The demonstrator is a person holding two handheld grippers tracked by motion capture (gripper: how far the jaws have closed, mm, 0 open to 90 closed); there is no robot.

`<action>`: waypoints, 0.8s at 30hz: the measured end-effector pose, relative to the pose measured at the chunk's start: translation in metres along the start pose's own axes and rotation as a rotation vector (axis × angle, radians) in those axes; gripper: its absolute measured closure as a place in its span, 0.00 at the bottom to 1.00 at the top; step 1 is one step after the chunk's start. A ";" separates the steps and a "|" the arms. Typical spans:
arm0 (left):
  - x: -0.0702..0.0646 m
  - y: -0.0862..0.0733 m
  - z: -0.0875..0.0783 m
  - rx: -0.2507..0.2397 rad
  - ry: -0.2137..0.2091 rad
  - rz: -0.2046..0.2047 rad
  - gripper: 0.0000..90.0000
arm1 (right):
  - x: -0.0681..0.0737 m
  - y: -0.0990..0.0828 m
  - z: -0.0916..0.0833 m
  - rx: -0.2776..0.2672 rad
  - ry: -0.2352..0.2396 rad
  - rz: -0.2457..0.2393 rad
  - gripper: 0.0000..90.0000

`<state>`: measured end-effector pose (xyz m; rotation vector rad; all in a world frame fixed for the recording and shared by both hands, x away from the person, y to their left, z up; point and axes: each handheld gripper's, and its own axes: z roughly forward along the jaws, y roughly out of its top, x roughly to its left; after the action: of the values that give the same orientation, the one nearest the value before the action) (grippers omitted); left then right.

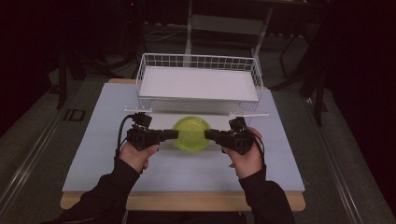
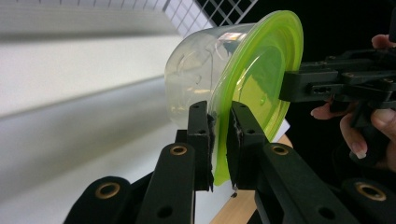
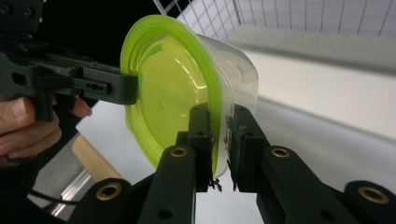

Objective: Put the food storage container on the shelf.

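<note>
Both hands are reaching inward. The left gripper (image 1: 172,135) and right gripper (image 1: 211,135) are each clamping the rim of the lidded container (image 1: 191,133). Contents: cannot tell.

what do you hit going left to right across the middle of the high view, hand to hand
left hand → left gripper → green lid of the clear tub → right gripper → right hand
</note>
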<state>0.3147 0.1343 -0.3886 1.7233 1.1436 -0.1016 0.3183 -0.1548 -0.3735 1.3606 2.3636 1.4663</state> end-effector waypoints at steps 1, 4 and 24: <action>-0.002 0.003 -0.001 -0.009 0.003 0.004 0.91 | 0.001 0.002 -0.001 -0.002 -0.001 0.000 0.89; -0.006 0.013 -0.004 -0.022 0.006 0.010 0.91 | 0.001 0.012 -0.005 -0.023 0.003 0.001 0.89; -0.022 0.077 -0.012 -0.056 0.059 0.030 0.91 | 0.000 0.071 -0.014 -0.079 -0.042 0.008 0.89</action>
<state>0.3533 0.1274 -0.3178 1.7031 1.1526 0.0000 0.3581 -0.1532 -0.3130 1.3709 2.2524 1.4998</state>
